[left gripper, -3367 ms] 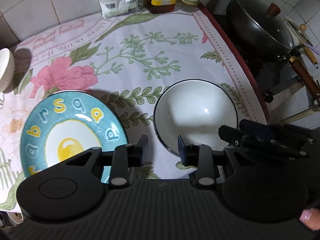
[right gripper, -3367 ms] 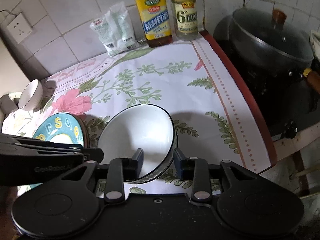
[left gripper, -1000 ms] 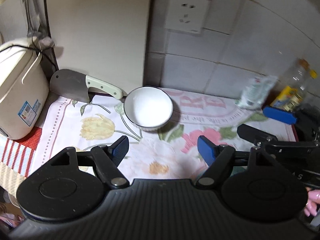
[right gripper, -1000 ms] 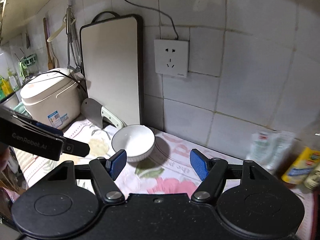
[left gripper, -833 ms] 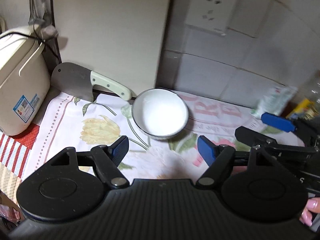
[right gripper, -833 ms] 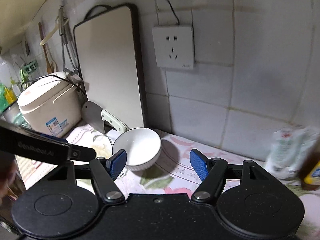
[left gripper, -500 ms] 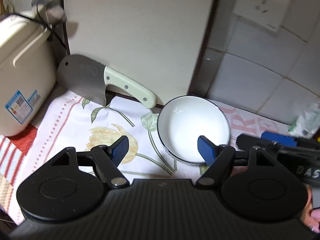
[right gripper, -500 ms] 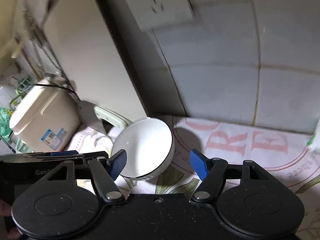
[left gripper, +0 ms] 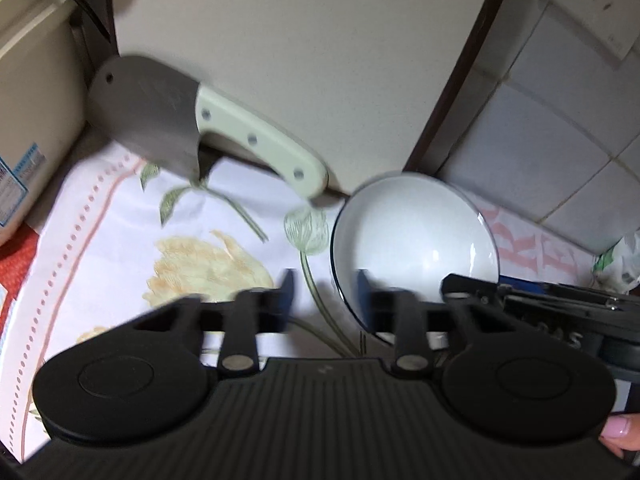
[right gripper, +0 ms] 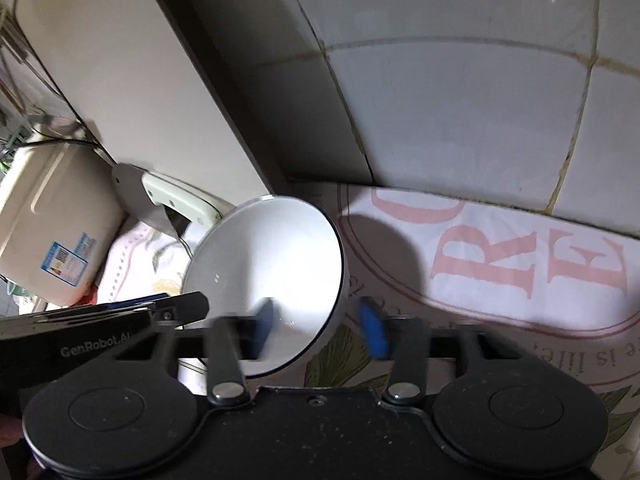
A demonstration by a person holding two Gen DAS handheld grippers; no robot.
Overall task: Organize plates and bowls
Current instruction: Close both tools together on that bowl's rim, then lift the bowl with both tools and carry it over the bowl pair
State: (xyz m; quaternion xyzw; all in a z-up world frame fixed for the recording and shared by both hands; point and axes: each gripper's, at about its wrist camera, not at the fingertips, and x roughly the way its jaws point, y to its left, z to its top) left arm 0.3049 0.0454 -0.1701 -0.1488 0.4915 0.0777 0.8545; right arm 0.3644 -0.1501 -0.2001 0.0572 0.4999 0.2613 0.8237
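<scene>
A small white bowl (left gripper: 416, 236) with a thin dark rim stands on the floral cloth near the wall; it also shows in the right wrist view (right gripper: 272, 272). My left gripper (left gripper: 325, 292) is partly open, its jaws blurred, straddling the bowl's left rim with one finger inside. My right gripper (right gripper: 320, 324) is partly open, its jaws either side of the bowl's right rim. Neither pinches the rim visibly.
A cleaver (left gripper: 192, 128) with a cream handle leans against a cutting board (left gripper: 300, 40) just behind the bowl. A cream rice cooker (right gripper: 52, 224) stands at the left. Tiled wall (right gripper: 460, 92) rises right behind. A plastic bag (left gripper: 624, 260) lies at the right.
Both grippers have moved in close to the small white bowl and their jaws have narrowed around its rim from opposite sides. The bowl has not shifted.
</scene>
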